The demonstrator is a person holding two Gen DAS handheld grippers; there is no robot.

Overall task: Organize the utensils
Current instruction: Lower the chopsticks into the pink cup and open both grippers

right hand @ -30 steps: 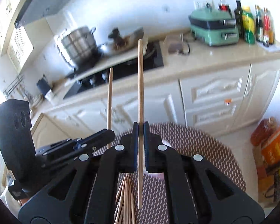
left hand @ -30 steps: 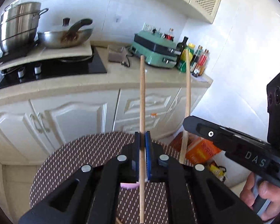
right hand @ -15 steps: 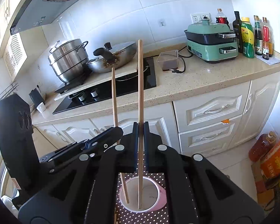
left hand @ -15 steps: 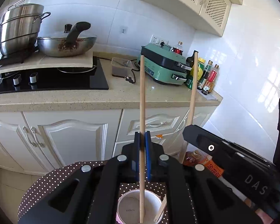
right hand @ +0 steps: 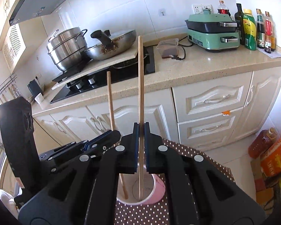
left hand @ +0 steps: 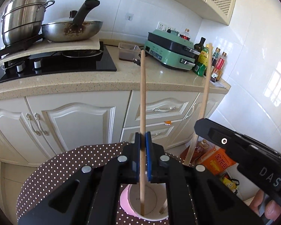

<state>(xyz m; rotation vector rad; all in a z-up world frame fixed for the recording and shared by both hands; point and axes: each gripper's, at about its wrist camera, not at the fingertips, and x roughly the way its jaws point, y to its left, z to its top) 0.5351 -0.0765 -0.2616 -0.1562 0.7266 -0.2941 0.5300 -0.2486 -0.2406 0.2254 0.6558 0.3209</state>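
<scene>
Pink cup: stood on a brown dotted tablecloth, directly under both grippers. Left chopstick: held upright, clamped by the left gripper, lower tip inside the cup. Right chopstick: clamped likewise by the right gripper, tip also inside the cup. Background: counter bearing a wok, a steel pot and a green cooker; white cabinets below.
</scene>
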